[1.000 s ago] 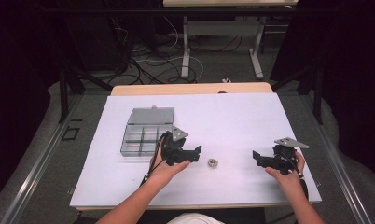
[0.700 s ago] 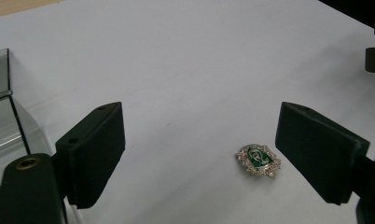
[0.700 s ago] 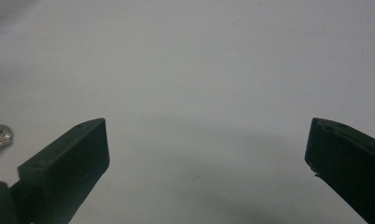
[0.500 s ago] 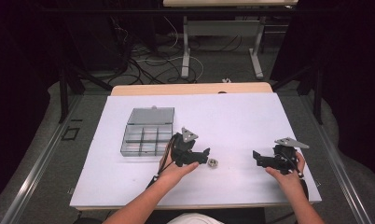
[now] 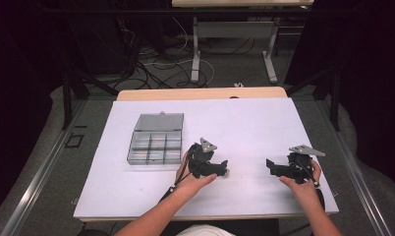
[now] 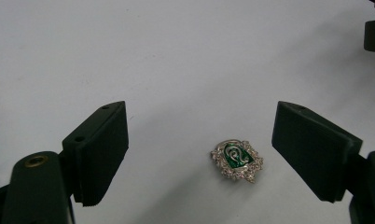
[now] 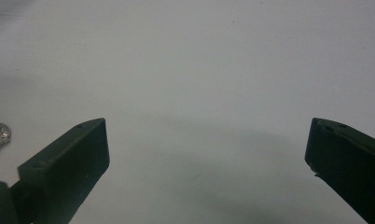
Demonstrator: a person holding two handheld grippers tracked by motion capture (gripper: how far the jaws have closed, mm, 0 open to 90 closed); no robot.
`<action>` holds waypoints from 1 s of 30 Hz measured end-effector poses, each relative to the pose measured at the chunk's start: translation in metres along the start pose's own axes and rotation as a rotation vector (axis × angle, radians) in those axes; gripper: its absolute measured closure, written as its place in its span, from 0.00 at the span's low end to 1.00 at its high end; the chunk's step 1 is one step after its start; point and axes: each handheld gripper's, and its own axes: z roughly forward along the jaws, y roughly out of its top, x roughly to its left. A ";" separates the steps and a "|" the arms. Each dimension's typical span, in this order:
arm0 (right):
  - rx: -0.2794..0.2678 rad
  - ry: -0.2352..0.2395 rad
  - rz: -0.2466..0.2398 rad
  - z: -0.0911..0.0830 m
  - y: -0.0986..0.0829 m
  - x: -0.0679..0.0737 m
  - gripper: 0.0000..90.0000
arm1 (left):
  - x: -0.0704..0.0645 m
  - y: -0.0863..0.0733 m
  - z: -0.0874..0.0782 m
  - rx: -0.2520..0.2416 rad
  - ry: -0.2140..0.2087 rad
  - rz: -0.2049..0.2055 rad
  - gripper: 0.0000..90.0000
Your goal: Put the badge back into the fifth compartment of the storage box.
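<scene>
Left gripper hung low over the white table with its jaws spread wide and empty; the right gripper rested well apart, also released and holding nothing. Off to the left sat the compartment box. Between the left jaws, nearer the right-hand pad, lay the small green-and-silver brooch, flat on the table. To grip it well, I judged the gripper should centre on the brooch, drop until the pads met the surface, then close gently across its narrow width.
</scene>
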 end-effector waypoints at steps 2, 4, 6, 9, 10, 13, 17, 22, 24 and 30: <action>0.002 0.000 -0.002 0.000 0.000 0.000 0.00 | -0.001 -0.001 0.003 0.005 -0.003 0.002 0.21; 0.002 -0.003 -0.008 0.001 0.000 -0.001 0.00 | -0.003 -0.003 0.005 0.014 -0.010 -0.007 0.22; 0.005 -0.002 -0.006 0.001 -0.001 -0.001 0.00 | -0.004 -0.004 0.008 0.019 -0.005 0.000 0.22; -0.004 -0.008 -0.011 0.002 -0.001 0.000 0.00 | -0.006 -0.007 0.011 0.045 -0.011 -0.001 0.23; -0.003 -0.008 -0.012 0.002 -0.001 0.000 0.00 | -0.007 -0.008 0.013 0.040 -0.009 0.004 0.23; 0.001 -0.005 -0.011 0.002 -0.001 0.000 0.00 | -0.009 -0.009 0.015 0.058 -0.011 0.008 0.24; 0.006 0.001 -0.009 0.002 -0.001 -0.001 0.00 | -0.011 -0.011 0.019 0.066 -0.010 0.013 0.25; 0.011 0.002 -0.003 0.003 -0.001 0.000 0.00 | -0.014 -0.015 0.024 0.088 -0.011 0.021 0.27; 0.011 0.001 -0.003 0.003 -0.001 0.000 0.00 | -0.015 -0.017 0.026 0.090 -0.015 0.018 0.28; 0.010 0.004 -0.012 0.003 -0.001 -0.001 0.00 | -0.017 -0.018 0.028 0.102 -0.013 0.019 0.29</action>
